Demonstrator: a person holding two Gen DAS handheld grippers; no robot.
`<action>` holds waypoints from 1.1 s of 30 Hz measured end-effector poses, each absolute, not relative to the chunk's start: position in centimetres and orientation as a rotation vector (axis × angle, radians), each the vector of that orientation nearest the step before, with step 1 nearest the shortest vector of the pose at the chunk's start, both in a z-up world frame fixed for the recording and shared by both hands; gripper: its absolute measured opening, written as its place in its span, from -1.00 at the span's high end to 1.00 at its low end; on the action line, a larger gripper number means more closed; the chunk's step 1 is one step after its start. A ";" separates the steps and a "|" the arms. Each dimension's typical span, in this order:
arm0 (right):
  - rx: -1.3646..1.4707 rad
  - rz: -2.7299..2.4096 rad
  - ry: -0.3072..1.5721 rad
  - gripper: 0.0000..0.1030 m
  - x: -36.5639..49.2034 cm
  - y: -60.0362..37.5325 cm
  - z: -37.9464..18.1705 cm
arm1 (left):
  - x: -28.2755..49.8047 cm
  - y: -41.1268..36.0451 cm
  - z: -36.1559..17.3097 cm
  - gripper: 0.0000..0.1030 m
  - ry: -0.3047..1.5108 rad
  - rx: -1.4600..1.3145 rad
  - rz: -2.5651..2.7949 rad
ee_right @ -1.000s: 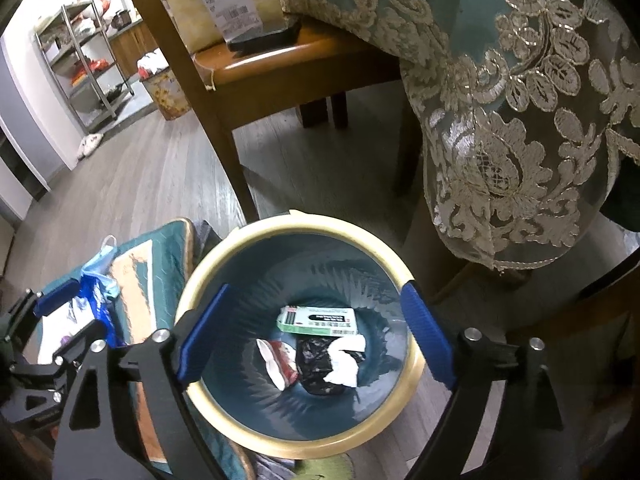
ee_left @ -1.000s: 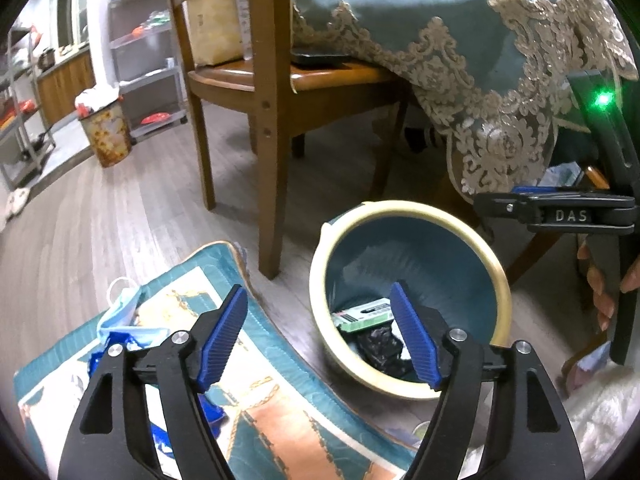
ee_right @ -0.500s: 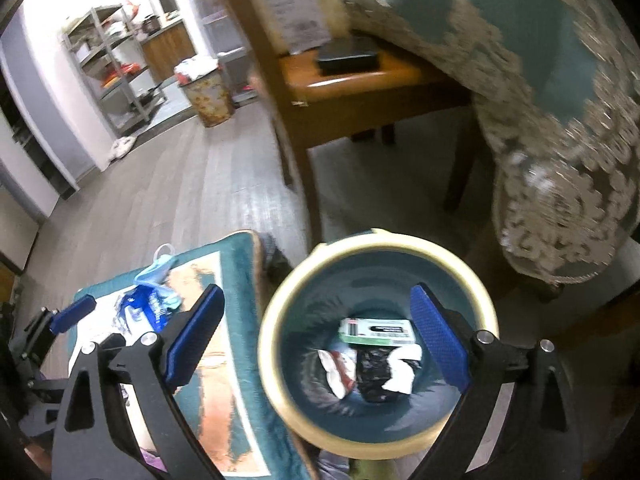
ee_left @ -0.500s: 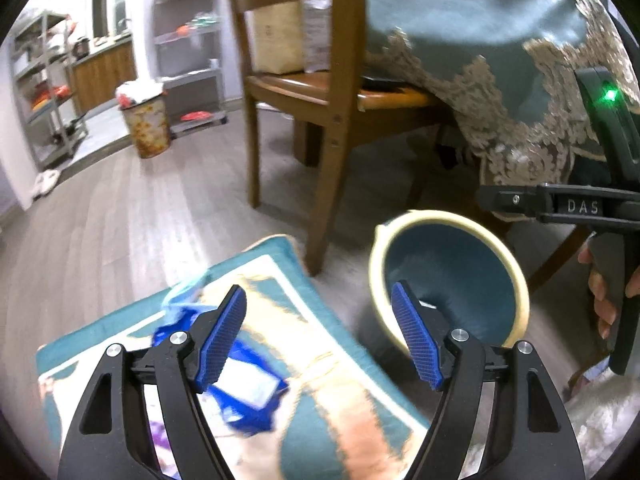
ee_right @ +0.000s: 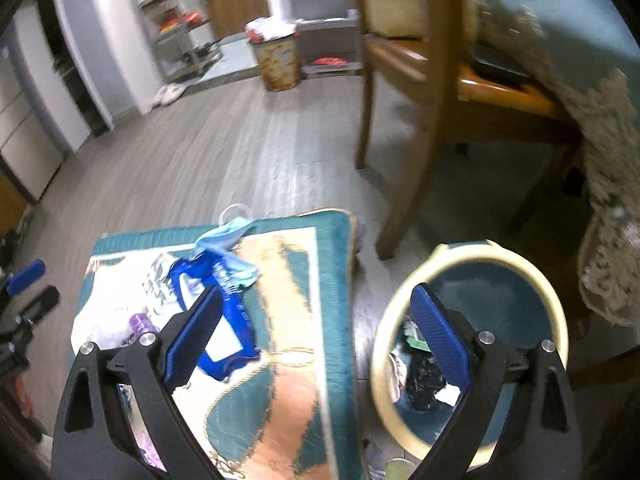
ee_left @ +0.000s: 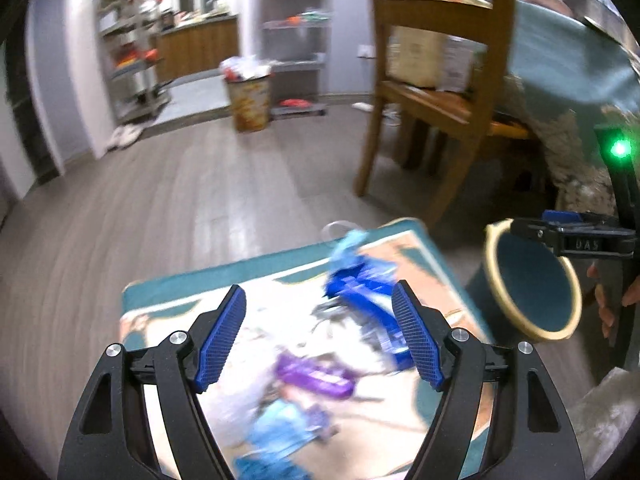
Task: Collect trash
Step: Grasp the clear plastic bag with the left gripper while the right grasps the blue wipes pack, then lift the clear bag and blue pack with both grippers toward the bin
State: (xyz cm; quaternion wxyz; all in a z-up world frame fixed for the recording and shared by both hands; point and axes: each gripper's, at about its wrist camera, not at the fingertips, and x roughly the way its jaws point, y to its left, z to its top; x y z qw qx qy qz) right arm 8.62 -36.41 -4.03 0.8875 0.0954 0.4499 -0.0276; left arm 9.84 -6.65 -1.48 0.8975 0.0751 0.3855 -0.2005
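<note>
A teal bin with a cream rim (ee_right: 556, 308) stands on the floor by the mat and holds a green box, a black bag and white scraps. It also shows in the left wrist view (ee_left: 496, 292). Trash lies on a teal and orange mat (ee_right: 296, 320): a blue wrapper (ee_right: 236, 340), a light blue face mask (ee_right: 224, 240), a purple wrapper (ee_left: 316, 376). My left gripper (ee_left: 318, 336) is open and empty above the trash pile. My right gripper (ee_right: 316, 336) is open and empty, between the mat and the bin.
A wooden chair (ee_left: 436, 92) stands behind the mat, next to a table with a teal lace-edged cloth (ee_right: 608, 184). A second patterned bin (ee_left: 248, 100) and metal shelves (ee_left: 132, 56) stand far back on the grey wood floor.
Both grippers swung left, away from the bin and over the mat. The trash pile has come under the left gripper. Both stayed open and empty.
</note>
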 end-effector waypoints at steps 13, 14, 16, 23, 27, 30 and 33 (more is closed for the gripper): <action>0.083 0.115 1.074 -0.75 13.7 -27.0 -9.7 | 11.9 3.2 -8.9 -0.47 1.004 0.165 -0.273; 0.079 0.128 1.093 -0.71 14.0 -26.3 -10.4 | 12.0 3.1 -9.5 -0.47 1.024 0.171 -0.283; 0.061 0.152 1.119 -0.59 14.4 -25.2 -11.2 | 12.3 2.8 -10.9 -0.47 1.069 0.179 -0.304; -0.015 0.181 1.183 -0.10 15.0 -23.6 -13.5 | 12.4 0.6 -14.2 -0.06 1.204 0.223 -0.349; -0.037 0.176 1.185 0.58 14.9 -23.9 -14.0 | 12.7 0.7 -14.3 0.49 1.229 0.215 -0.352; -0.029 0.175 1.172 0.78 14.5 -24.2 -13.3 | 12.8 1.0 -13.3 0.56 1.195 0.193 -0.343; -0.020 0.175 1.168 0.80 13.9 -24.5 -12.7 | 12.7 1.3 -12.2 0.58 1.158 0.182 -0.336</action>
